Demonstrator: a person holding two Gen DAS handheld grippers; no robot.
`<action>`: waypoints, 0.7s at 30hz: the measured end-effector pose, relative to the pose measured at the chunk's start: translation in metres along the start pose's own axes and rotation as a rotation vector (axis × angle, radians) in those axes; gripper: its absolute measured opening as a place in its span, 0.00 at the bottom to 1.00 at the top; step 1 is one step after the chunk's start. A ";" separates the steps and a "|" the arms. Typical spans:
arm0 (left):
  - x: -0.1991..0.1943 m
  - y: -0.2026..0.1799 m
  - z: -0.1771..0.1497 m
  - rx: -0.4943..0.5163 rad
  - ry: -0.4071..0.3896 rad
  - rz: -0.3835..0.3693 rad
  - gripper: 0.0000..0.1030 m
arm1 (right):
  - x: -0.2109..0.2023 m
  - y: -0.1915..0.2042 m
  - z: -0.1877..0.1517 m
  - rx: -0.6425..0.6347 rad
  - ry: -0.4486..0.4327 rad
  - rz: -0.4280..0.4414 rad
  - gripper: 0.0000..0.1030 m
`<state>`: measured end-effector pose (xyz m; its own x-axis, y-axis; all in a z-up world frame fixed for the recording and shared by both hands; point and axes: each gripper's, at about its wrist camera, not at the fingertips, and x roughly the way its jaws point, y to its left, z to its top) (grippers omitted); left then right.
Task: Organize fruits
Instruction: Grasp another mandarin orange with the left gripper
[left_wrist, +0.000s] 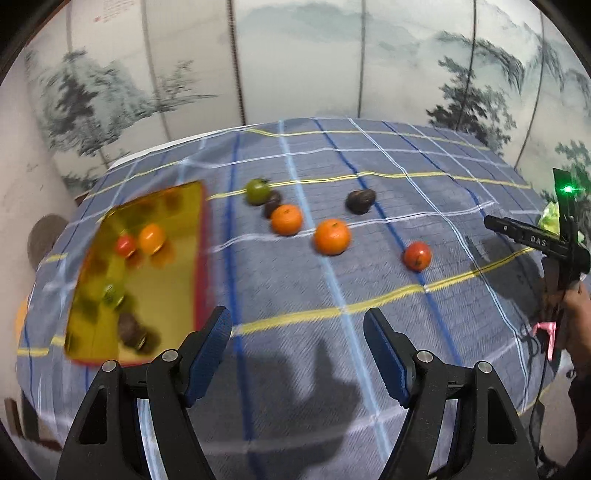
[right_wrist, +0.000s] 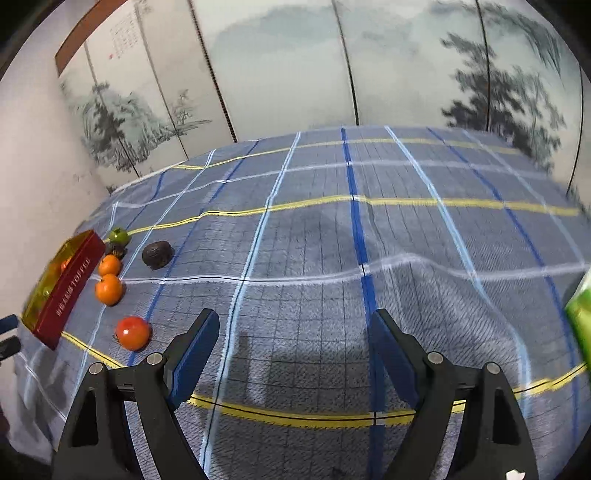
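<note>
A gold-lined tray with red walls (left_wrist: 177, 266) lies at the left of the table and holds several small fruits, among them an orange one (left_wrist: 151, 238). Loose on the plaid cloth are a green fruit (left_wrist: 258, 191), two oranges (left_wrist: 286, 219) (left_wrist: 331, 236), a dark brown fruit (left_wrist: 360, 201) and a red tomato (left_wrist: 417, 255). My left gripper (left_wrist: 297, 323) hangs open above bare cloth, nearer than the fruits. My right gripper (right_wrist: 295, 325) is open too, with nothing between its fingers; the red tomato (right_wrist: 133, 333) lies just to its left, the tray (right_wrist: 70, 284) further left.
The table wears a blue-grey plaid cloth (right_wrist: 332, 240) with a folding painted screen (right_wrist: 277, 62) behind it. A green object (right_wrist: 580, 314) shows at the right edge of the right wrist view. A hand holding the other black gripper (left_wrist: 539, 240) appears at the right in the left wrist view.
</note>
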<state>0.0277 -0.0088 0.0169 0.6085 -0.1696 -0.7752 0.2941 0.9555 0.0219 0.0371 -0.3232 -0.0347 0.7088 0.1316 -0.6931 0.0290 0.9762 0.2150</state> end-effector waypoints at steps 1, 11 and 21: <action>0.005 -0.003 0.004 0.004 0.001 -0.004 0.72 | 0.003 -0.003 -0.003 0.004 0.003 0.005 0.79; 0.090 -0.009 0.054 -0.075 0.040 -0.031 0.67 | -0.002 0.001 -0.006 -0.032 -0.028 0.073 0.86; 0.145 -0.014 0.057 -0.073 0.070 -0.062 0.39 | -0.003 0.000 -0.007 -0.025 -0.039 0.119 0.87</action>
<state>0.1538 -0.0601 -0.0595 0.5368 -0.2139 -0.8161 0.2732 0.9593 -0.0717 0.0302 -0.3221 -0.0377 0.7331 0.2408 -0.6361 -0.0748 0.9581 0.2765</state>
